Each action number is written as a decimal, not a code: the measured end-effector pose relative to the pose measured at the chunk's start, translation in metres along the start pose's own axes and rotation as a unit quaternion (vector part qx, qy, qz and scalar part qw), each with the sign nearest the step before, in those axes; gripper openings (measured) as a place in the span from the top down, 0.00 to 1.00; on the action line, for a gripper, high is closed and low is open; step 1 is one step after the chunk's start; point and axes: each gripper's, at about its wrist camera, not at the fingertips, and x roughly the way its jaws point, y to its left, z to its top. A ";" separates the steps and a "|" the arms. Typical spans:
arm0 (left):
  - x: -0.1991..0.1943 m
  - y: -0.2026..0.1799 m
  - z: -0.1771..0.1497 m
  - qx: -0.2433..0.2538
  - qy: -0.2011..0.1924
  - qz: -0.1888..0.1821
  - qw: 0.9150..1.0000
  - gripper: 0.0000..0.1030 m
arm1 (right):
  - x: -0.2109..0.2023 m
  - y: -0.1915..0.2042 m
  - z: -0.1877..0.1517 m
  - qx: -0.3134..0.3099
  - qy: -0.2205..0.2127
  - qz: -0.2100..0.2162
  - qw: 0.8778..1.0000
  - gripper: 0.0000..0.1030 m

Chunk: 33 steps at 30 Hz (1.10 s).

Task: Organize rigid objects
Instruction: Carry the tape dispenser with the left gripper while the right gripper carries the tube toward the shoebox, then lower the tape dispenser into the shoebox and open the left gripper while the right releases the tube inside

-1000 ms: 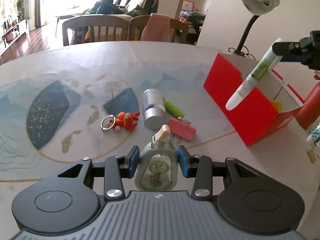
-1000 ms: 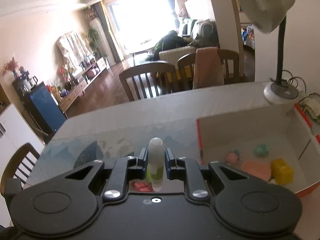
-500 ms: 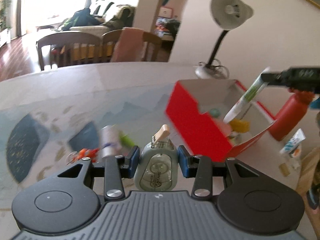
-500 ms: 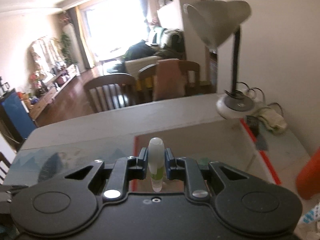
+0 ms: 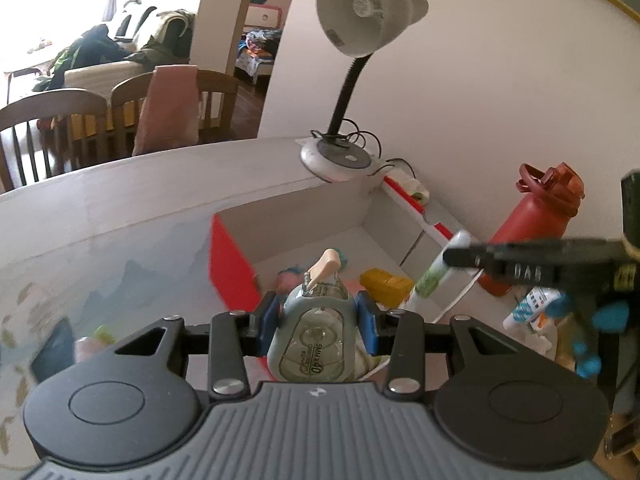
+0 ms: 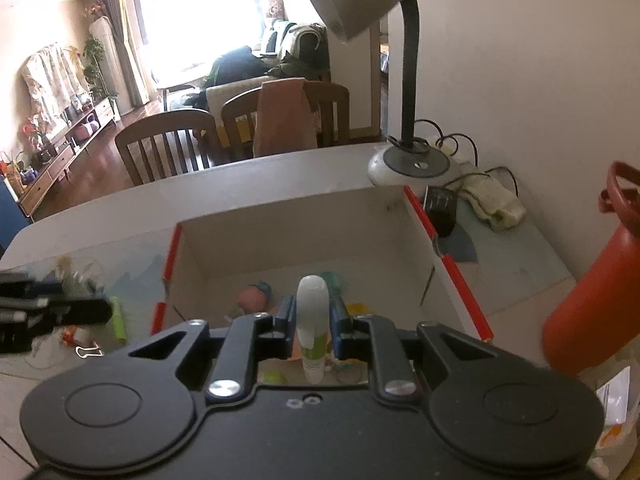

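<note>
My left gripper (image 5: 317,320) is shut on a grey-green correction tape dispenser (image 5: 312,338) and holds it over the near left part of the red box (image 5: 228,256). My right gripper (image 6: 312,322) is shut on a white and green tube (image 6: 312,328), above the box (image 6: 460,280); the tube also shows in the left wrist view (image 5: 434,276). In the box lie a yellow block (image 5: 386,282), a pink toy (image 6: 254,298) and other small items.
A desk lamp (image 6: 408,160) stands behind the box. A red water bottle (image 5: 528,224) stands to its right, with packets (image 5: 528,312) by it. On the mat left of the box lie a green item (image 6: 118,320), a binder clip (image 6: 88,351) and small objects.
Both grippers have moved right and forward, from above the mat to above the open box. Each still holds its object.
</note>
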 end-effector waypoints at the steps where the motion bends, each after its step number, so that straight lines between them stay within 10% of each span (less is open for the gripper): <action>1: 0.006 -0.003 0.005 0.000 0.001 -0.002 1.000 0.61 | 0.000 -0.002 0.000 -0.001 0.002 0.002 1.000 0.84; 33: 0.171 -0.039 0.016 0.086 0.164 0.066 0.981 0.61 | 0.091 -0.019 0.018 0.003 0.073 0.015 0.997 0.85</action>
